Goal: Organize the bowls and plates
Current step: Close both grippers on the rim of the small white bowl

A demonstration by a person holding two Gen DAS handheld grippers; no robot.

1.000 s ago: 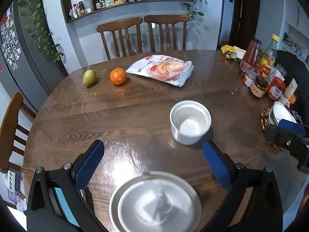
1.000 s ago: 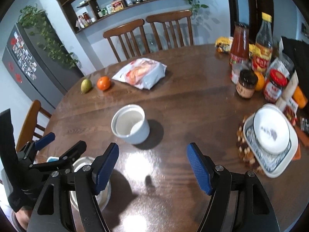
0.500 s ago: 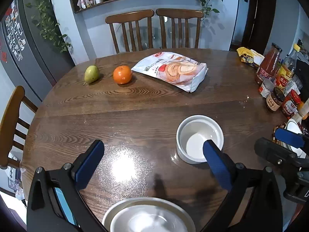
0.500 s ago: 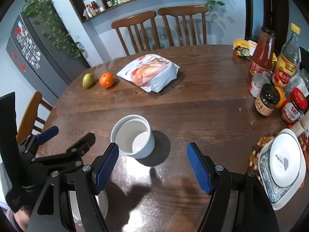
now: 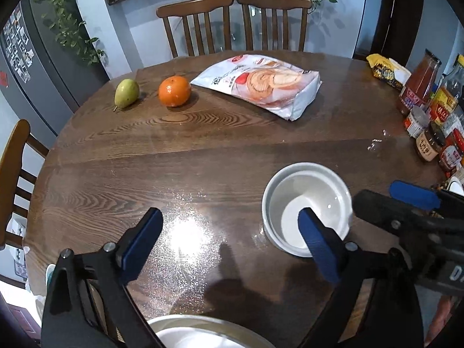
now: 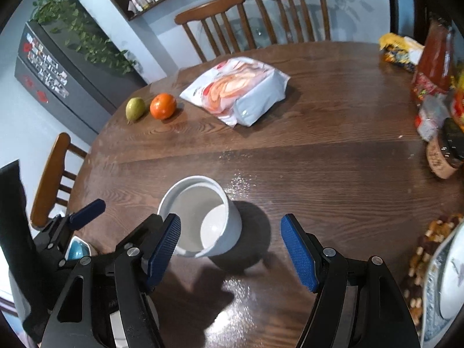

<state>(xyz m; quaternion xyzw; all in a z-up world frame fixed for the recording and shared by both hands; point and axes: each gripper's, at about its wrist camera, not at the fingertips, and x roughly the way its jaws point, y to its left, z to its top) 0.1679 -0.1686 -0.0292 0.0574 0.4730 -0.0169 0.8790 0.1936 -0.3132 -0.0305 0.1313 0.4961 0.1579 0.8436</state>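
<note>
Two grippers, fingers apart, empty, left [image 5: 229, 232] just narrowing; white bowl [image 6: 200, 217] ahead; snack bag [image 5: 261, 84] beyond.

Glossy dark wooden table [image 5: 174, 168] with visible grain and glare, smooth glazed white bowl [image 5: 307, 203], shiny plastic snack bag [image 5: 261, 87], black gripper frames, perhaps plastic, ribbed blue pads [image 6: 165, 246]

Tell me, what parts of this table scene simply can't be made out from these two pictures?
- Plate and bowl, left view: cut off by the bottom edge, partly behind the left gripper.
- White cup, right view: near rim hidden behind a finger of the right gripper.
- Patterned plate with bowl, right view: cut off by the right edge.
- Jars and bottles, right view: blurred, labels unreadable.
</note>
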